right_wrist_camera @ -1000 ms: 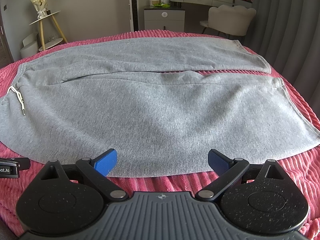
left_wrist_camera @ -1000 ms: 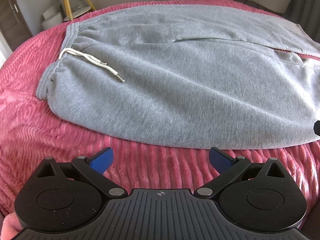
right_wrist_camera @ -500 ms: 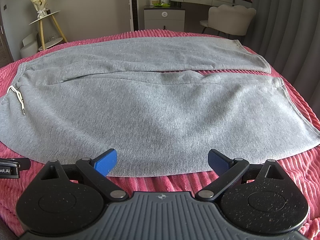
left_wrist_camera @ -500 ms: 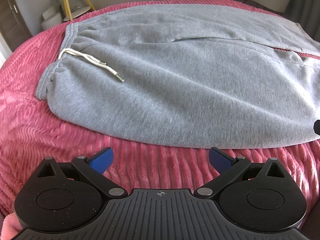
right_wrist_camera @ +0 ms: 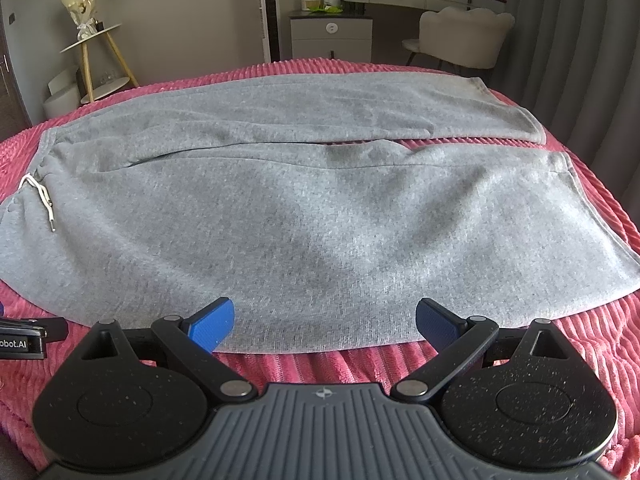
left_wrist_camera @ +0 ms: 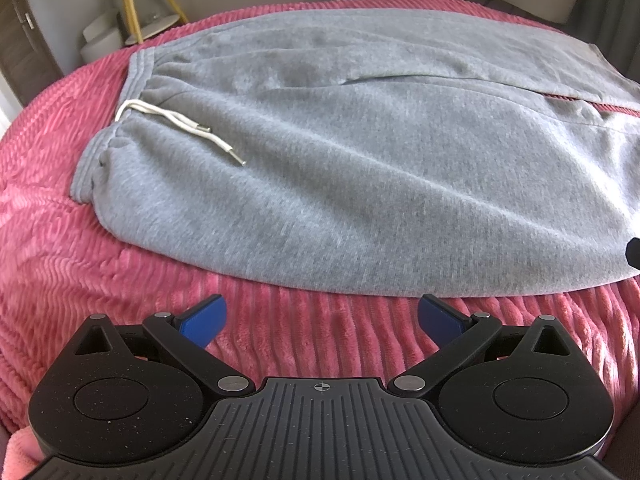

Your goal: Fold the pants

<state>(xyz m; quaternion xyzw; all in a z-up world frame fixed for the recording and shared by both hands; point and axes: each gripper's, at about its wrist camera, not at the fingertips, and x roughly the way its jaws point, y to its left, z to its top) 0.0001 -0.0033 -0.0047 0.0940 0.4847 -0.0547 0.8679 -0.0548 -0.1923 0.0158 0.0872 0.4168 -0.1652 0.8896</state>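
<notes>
Grey sweatpants (left_wrist_camera: 360, 152) (right_wrist_camera: 304, 208) lie flat on a pink ribbed bedspread (left_wrist_camera: 80, 264) (right_wrist_camera: 580, 340), waistband to the left, both legs stretching right. A white drawstring (left_wrist_camera: 180, 124) (right_wrist_camera: 42, 196) rests on the waist. My left gripper (left_wrist_camera: 320, 314) stands open over the bedspread just short of the pants' near edge, close to the waist end. My right gripper (right_wrist_camera: 324, 318) is open too, its blue fingertips (right_wrist_camera: 212, 322) over the near leg's edge at mid-length. Neither holds anything.
A gold-legged side table (right_wrist_camera: 96, 60) stands beyond the bed's far left. A white drawer unit (right_wrist_camera: 332, 36), a dressing table and a pale chair (right_wrist_camera: 460, 36) are behind. Grey curtains (right_wrist_camera: 580, 60) hang at the right. The other gripper's tip (right_wrist_camera: 24, 340) shows at the left edge.
</notes>
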